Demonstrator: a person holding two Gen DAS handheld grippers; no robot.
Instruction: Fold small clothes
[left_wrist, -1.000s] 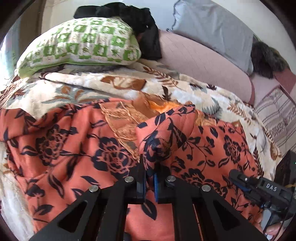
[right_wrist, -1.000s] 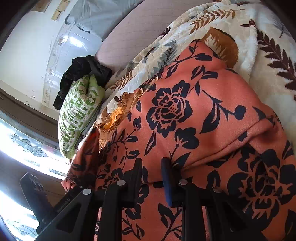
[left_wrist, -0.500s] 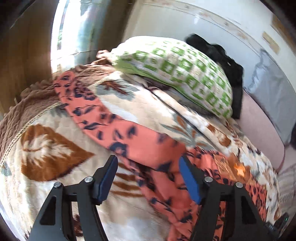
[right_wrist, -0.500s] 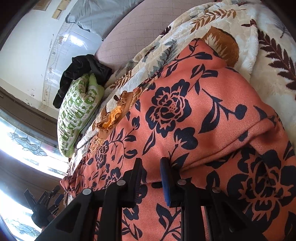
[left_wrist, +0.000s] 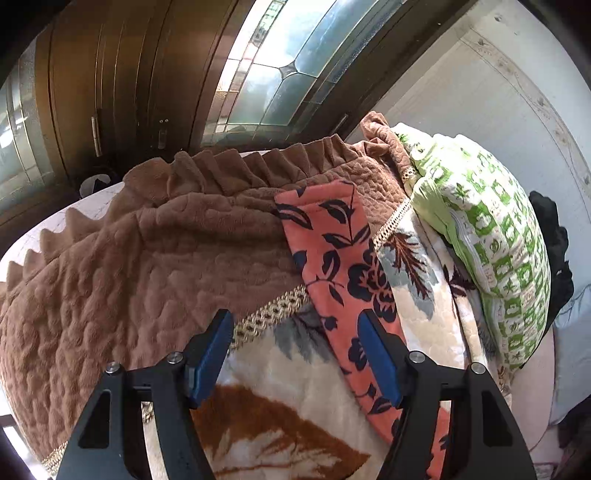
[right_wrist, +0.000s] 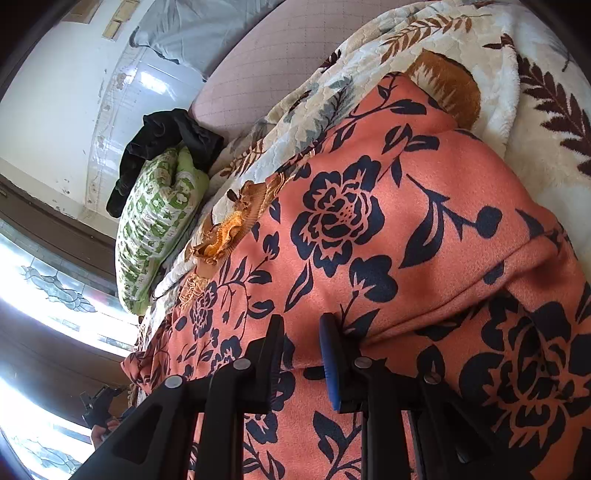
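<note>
The orange garment with dark blue flowers (right_wrist: 369, 229) lies spread over a floral blanket, with an orange lace trim at its neck (right_wrist: 229, 225). My right gripper (right_wrist: 301, 339) is shut on a thick fold of it near the front. In the left wrist view one long sleeve (left_wrist: 340, 266) runs up to the blanket's brown border. My left gripper (left_wrist: 295, 350) hangs open over the cream blanket just left of that sleeve; its right finger (left_wrist: 376, 354) overlaps the sleeve's edge, and nothing is pinched.
A green-and-white pillow (left_wrist: 491, 236) lies right of the sleeve with black clothing (left_wrist: 554, 240) behind it. The blanket's ruffled brown border (left_wrist: 147, 258) ends at the bed edge before a wooden door with glass panes (left_wrist: 273, 62). A grey pillow (right_wrist: 192, 33) leans on the wall.
My left gripper let go of the garment fold, opened wide, rolled and swung left to the sleeve near the brown border. The right gripper stayed in place with its grip.
</note>
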